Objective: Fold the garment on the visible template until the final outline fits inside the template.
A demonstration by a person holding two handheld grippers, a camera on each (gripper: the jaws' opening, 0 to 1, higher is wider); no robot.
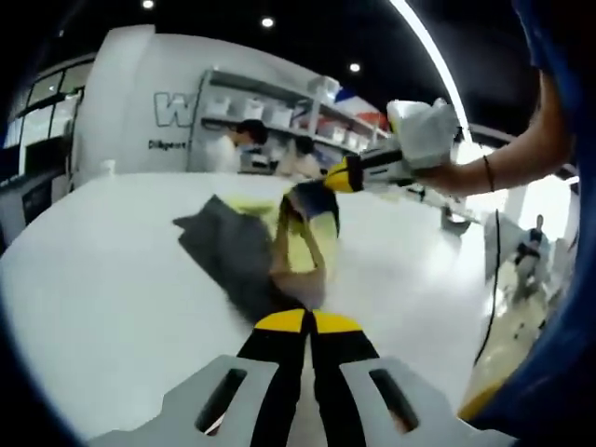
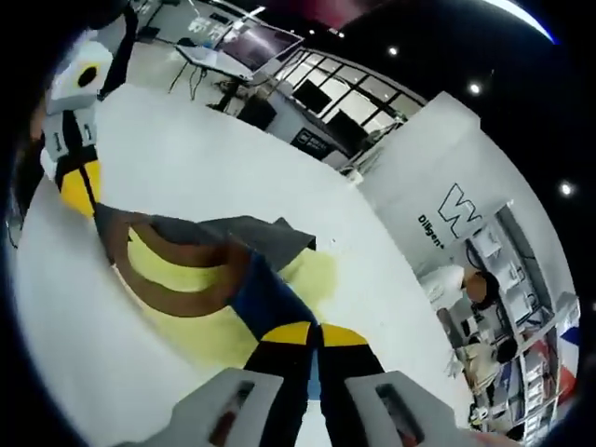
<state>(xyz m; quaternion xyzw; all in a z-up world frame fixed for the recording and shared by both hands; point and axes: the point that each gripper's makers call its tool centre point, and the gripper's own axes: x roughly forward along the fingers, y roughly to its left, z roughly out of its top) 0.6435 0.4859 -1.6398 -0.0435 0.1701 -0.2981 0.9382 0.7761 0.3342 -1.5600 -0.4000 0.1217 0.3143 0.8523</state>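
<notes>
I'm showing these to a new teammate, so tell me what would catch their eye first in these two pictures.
First, the garment, dark grey with bright yellow and brown bands, stretched across the white table between both tools. The left tool is shut on its near edge in the left gripper view, while the right tool pinches the blue and yellow end in the right gripper view. Behind, a white wall carries a large W.

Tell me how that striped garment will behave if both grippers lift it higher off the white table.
The garment will probably sag and drape, since it already hangs in soft folds between the left gripper and the right gripper. It looks thin, so likely light. The loose grey part may drag across the table.
</notes>
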